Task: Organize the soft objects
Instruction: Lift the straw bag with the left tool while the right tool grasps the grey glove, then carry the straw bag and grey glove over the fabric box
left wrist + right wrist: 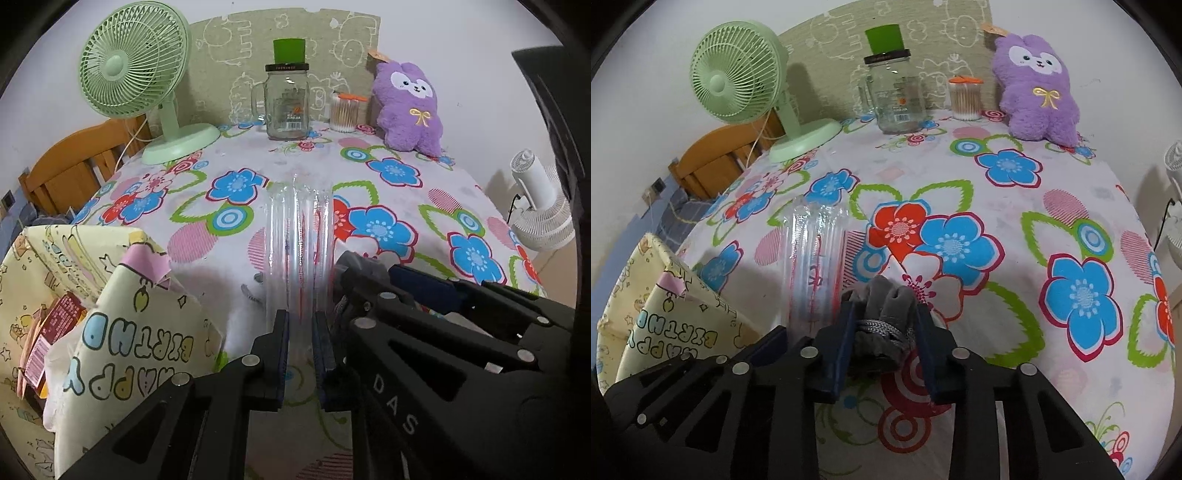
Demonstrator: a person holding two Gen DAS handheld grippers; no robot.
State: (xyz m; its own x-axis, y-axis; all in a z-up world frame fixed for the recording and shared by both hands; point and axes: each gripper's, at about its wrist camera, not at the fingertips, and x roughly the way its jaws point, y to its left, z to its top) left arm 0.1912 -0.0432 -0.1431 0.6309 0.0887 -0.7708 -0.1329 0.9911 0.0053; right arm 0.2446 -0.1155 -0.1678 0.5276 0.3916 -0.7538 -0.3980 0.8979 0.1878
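My left gripper (300, 354) is shut on a clear ribbed air-cushion pack (299, 236), held upright over the flowered tablecloth (388, 206). My right gripper (884, 343) is shut on a grey fabric glove (886, 317), low over the cloth; the gripper also shows in the left wrist view (424, 302), just right of the pack. The clear pack also shows in the right wrist view (816, 258), left of the glove. A purple plush animal (406, 107) (1039, 88) sits upright at the table's far right. A yellow "Happy Birthday" fabric bin (92, 306) (657, 306) stands at the near left.
At the back stand a green desk fan (144, 77) (746, 85), a glass mug jar with a green lid (287, 96) (895, 92) and a tub of cotton swabs (345, 112) (964, 98). A wooden chair (74, 162) is behind left. A white fan (539, 206) stands off the right edge.
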